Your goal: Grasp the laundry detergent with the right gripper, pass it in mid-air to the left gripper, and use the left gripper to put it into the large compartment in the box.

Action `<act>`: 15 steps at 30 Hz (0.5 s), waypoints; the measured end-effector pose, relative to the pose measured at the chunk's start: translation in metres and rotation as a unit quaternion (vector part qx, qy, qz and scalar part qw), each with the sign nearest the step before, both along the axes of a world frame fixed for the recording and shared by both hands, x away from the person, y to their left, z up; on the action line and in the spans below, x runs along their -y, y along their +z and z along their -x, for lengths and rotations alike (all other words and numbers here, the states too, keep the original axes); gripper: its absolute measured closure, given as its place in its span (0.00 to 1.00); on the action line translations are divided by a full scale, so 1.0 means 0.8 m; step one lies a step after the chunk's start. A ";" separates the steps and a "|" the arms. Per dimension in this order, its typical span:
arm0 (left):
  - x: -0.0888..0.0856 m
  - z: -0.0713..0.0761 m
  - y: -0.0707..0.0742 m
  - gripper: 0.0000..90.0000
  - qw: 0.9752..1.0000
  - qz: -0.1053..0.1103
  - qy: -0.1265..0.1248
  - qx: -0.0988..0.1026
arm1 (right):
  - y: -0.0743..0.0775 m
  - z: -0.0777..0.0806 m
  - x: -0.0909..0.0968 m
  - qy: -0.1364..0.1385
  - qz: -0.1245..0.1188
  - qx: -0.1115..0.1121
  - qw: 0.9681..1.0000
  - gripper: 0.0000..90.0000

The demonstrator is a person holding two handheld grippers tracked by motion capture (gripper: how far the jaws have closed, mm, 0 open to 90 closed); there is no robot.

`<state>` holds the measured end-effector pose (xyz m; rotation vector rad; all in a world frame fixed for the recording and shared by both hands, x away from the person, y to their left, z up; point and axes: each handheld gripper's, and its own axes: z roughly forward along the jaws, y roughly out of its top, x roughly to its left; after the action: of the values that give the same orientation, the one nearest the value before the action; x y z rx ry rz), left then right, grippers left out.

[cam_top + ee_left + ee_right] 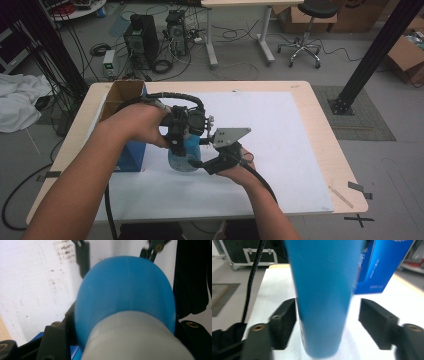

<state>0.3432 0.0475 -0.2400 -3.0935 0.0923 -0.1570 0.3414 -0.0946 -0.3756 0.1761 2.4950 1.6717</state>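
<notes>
A blue bottle (183, 156) stands upright on the white mat (280, 150) near the middle of the counter (320, 107), just to the right of a blue carton (131, 152) with an open cardboard-coloured top. The left gripper (181, 131) comes down on the bottle from above; in the left gripper view its black jaws sit tight on either side of the pale grey neck piece (135, 337) above the rounded blue shoulder, so it is pinching the bottle at its top. The right gripper (209, 165) lies low at the bottle's near right side, pointing toward it. In the right gripper view the blue body (323, 297) rises between the two jaws: the left jaw is at or almost on the bottle's wall, while the right jaw stands clearly off it with white mat showing in the gap, so this gripper is spread and not gripping. The step in hand looks like a handover of the hold: the top grip carries the bottle while the lower gripper lets go of the body. The next move probably calls for the right gripper to draw straight back toward the near edge without brushing the wall, since a nudge could tip or twist the bottle in the top grip. The left gripper must keep its pinch firm on the neck, and the carton close on the left leaves little room that way.
</notes>
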 end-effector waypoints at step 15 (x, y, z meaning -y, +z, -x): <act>-0.009 -0.010 0.013 0.44 1.000 0.000 0.012 0.009 | 0.040 -0.015 0.040 0.003 0.107 -0.058 0.993 0.20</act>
<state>0.3516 0.0545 -0.2292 -3.0909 0.0551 -0.1843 0.3537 -0.1267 -0.3436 0.2487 2.7399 1.4215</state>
